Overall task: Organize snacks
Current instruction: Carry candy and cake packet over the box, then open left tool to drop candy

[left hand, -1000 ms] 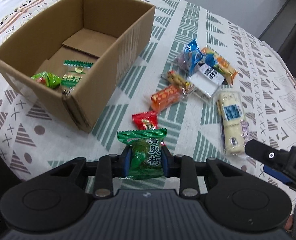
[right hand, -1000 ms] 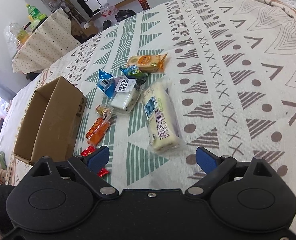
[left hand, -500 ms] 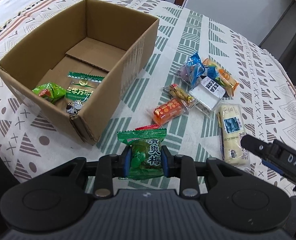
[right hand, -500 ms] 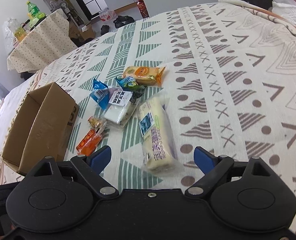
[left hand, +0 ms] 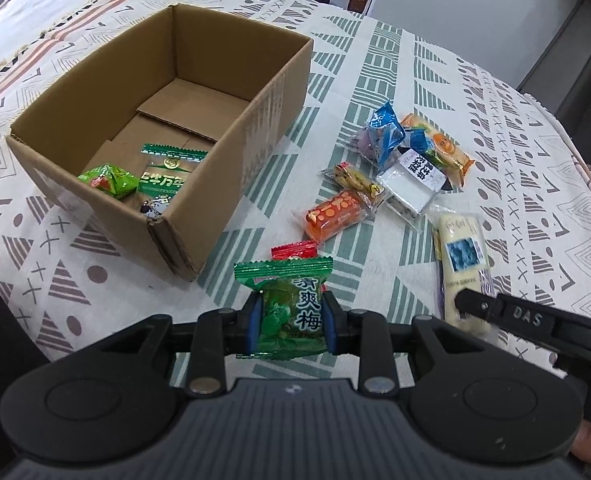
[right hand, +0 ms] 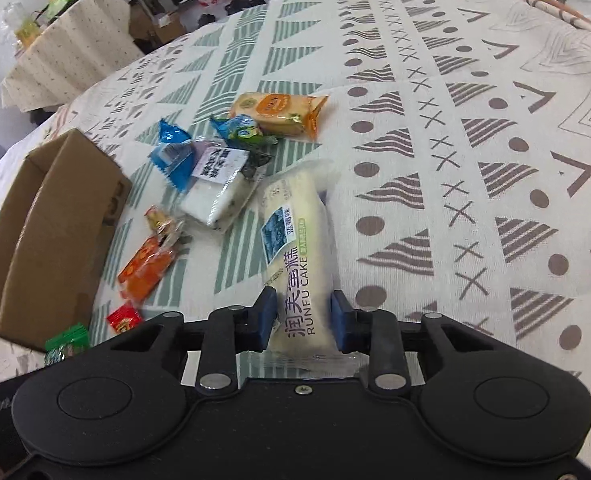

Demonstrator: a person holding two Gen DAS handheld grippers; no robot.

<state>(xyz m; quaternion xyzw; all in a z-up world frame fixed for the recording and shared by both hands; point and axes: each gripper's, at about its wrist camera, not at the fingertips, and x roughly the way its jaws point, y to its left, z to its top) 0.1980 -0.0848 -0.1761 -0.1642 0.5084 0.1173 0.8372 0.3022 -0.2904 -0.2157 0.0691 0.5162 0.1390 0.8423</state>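
Left gripper (left hand: 291,316) clamped on green plum-candy packet (left hand: 285,308); right gripper (right hand: 302,316) closing around long cream cake roll wrapper (right hand: 299,248) on patterned bench (right hand: 475,140)

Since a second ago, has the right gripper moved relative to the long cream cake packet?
Yes. The right gripper has come forward and down over the long cream cake packet lying on the patterned tablecloth; its jaws are closing around the packet's near end.
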